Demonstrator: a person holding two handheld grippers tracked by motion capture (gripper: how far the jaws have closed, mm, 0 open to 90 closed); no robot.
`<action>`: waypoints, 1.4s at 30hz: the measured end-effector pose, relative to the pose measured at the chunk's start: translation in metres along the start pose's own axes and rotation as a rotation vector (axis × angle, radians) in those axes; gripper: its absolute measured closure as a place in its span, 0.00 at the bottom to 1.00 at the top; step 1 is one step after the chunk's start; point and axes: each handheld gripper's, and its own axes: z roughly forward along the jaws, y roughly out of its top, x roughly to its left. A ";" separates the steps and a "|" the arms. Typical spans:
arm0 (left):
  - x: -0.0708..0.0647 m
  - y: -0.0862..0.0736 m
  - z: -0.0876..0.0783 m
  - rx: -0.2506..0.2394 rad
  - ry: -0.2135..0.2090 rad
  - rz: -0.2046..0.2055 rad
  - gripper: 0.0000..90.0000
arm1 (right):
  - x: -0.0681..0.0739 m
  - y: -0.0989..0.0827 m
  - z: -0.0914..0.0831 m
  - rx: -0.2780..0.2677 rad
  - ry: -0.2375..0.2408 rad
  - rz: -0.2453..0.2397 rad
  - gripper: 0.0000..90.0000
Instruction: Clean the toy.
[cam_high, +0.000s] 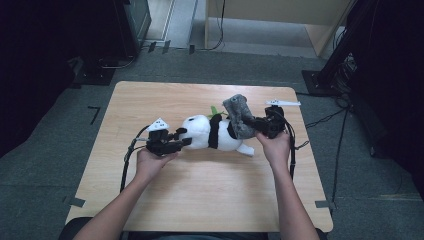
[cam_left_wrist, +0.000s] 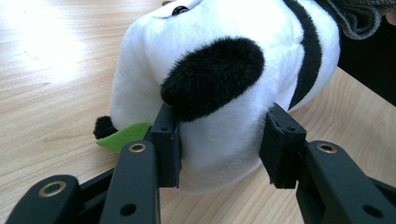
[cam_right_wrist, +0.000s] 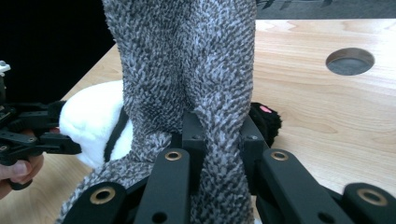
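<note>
Left claw (cam_left_wrist: 219, 140): jaws clamped on the head of the plush panda (cam_left_wrist: 224, 84), pinning it.
Right claw (cam_right_wrist: 219, 140): jaws pinched tight on a fold of the grey fleece garment (cam_right_wrist: 187, 70).
Panda: lies on its side mid-tabletop (cam_high: 200, 200).
Garment: bunched at the panda's rear end.
Progress: apparently early in dressing; the garment is gripped but covers little of the body.

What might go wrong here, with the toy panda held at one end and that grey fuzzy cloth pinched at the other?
1. The left gripper squeezes only the soft head of the panda; the plush may slip out if pulled.
2. The right gripper pinches just a fold of the grey cloth, which could slide free.
3. The green felt leaf lies right beside one jaw and may snag.
</note>
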 end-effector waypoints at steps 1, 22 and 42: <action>0.000 0.000 0.000 0.002 0.002 -0.004 0.62 | 0.000 0.000 -0.001 -0.001 -0.007 -0.006 0.88; -0.010 0.001 -0.023 0.014 -0.033 -0.049 0.68 | 0.021 0.010 -0.042 -0.064 0.073 -0.021 0.89; 0.010 -0.003 -0.027 0.002 -0.071 0.125 0.35 | 0.016 0.005 0.010 0.017 0.081 -0.074 0.88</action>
